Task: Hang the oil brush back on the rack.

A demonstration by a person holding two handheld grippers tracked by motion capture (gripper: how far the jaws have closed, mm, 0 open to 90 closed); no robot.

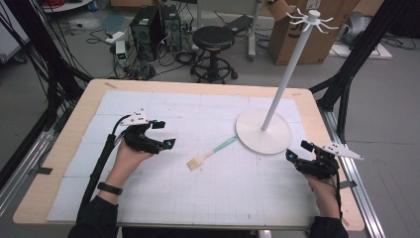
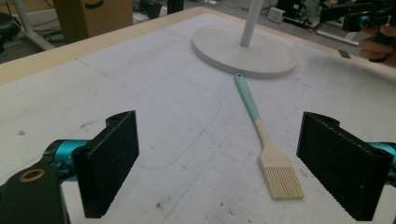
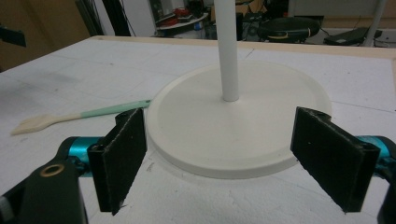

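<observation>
Both our grippers — left gripper, right gripper — hover with jaws apart; next, probably grasping the brush near the stand.

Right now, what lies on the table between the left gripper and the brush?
Nothing: in the left gripper view, bare white mat separates the open left gripper from the brush. The high view agrees.

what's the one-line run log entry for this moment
left gripper: open, empty | right gripper: open, empty | brush: flat on mat, untouched | stand: upright
</observation>
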